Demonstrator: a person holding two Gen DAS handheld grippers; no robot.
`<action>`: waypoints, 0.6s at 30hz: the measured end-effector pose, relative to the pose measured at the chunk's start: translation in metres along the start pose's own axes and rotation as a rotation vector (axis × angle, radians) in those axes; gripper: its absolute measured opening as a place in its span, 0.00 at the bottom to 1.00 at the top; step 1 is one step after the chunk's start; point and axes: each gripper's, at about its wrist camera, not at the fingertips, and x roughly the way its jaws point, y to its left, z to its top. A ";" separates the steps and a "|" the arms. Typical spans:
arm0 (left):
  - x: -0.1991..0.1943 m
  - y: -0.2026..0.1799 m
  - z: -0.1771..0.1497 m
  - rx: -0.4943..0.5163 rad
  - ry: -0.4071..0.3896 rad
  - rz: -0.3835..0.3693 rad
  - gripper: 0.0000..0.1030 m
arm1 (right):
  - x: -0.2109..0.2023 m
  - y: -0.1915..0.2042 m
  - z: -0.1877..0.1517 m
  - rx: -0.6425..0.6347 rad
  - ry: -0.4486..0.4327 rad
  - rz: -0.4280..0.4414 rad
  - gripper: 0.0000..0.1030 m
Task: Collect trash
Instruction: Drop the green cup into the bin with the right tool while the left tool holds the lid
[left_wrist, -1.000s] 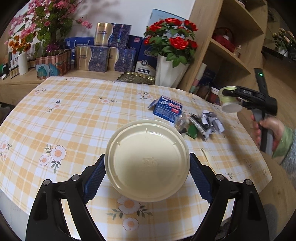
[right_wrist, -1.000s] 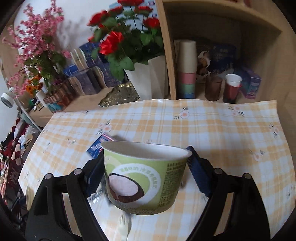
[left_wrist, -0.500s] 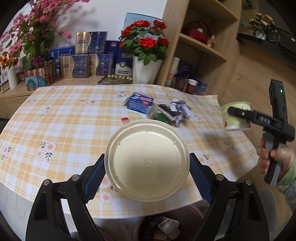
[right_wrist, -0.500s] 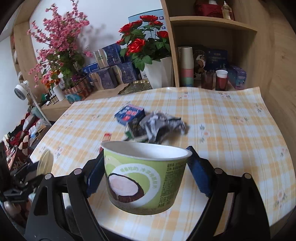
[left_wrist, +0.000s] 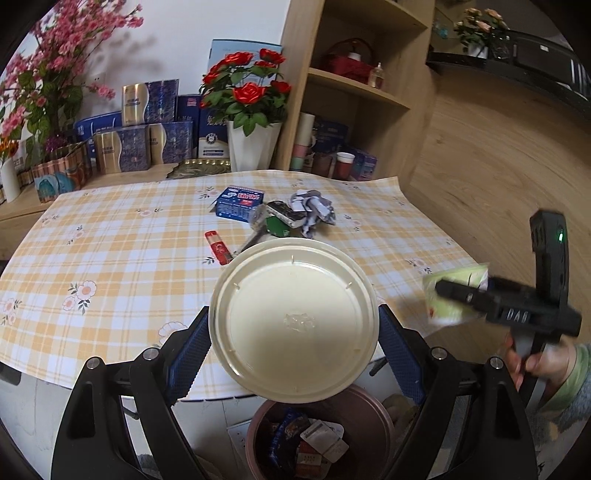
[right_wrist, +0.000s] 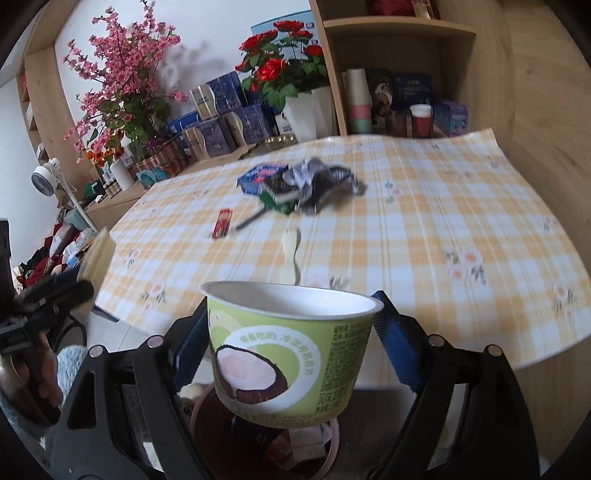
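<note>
Checked cloth covered the worktop (left_wrist: 110, 243), with wrappers (left_wrist: 295, 216) left at its far side. Left gripper (left_wrist: 293, 334) jaws clamped a cream lid (left_wrist: 293, 321); right gripper (right_wrist: 291, 345) jaws clamped a green cup (right_wrist: 288, 354), both above the brown bin (left_wrist: 369, 410) below the near edge.

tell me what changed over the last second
Both tongs pulled back from over the table to past its near edge, above the bin: the left tongs with the lid, the right tongs with the cup. Grips are unchanged, nothing let go. The wrappers, box and red stick lie where they were.
</note>
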 end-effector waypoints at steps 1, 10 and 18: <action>-0.003 -0.003 -0.002 0.004 -0.002 -0.001 0.82 | -0.001 0.002 -0.009 0.000 0.008 0.001 0.80; -0.031 -0.016 -0.027 0.018 -0.021 0.008 0.82 | 0.006 0.021 -0.085 -0.030 0.110 0.033 0.80; -0.042 -0.022 -0.052 0.027 -0.019 0.024 0.82 | 0.035 0.039 -0.125 -0.103 0.193 0.030 0.80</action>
